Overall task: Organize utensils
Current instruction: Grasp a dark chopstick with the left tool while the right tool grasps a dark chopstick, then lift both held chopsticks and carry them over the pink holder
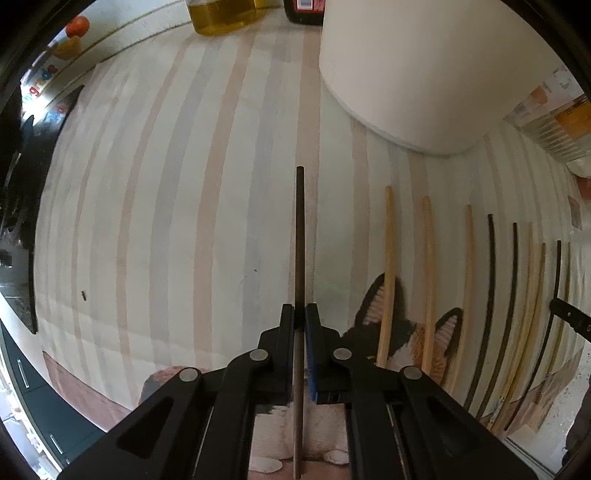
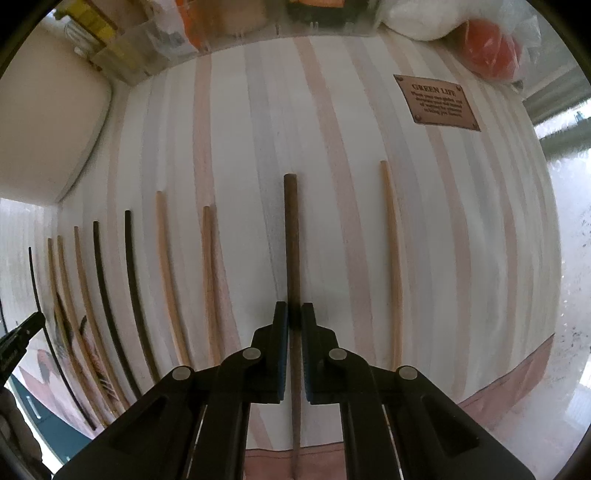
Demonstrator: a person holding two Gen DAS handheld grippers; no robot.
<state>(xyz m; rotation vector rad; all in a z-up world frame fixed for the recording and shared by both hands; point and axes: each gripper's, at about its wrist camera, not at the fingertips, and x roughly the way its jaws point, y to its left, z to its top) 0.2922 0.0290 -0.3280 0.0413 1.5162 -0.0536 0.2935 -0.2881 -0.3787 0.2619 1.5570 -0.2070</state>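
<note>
Here, left gripper (image 1: 300,314) clenched on dark chopstick (image 1: 300,229), right gripper (image 2: 294,314) clenched on brown chopstick (image 2: 291,236).

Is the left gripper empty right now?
No, the left gripper is shut on a dark chopstick that runs forward between its fingers.

Left hand-held gripper (image 1: 299,317) & right hand-held gripper (image 2: 294,317): jaws near-closed, seemingly clamping.

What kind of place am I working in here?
Probably a home kitchen or dining table: a striped tablecloth, rows of chopsticks, an oil bottle and bagged groceries along the far edge.
</note>
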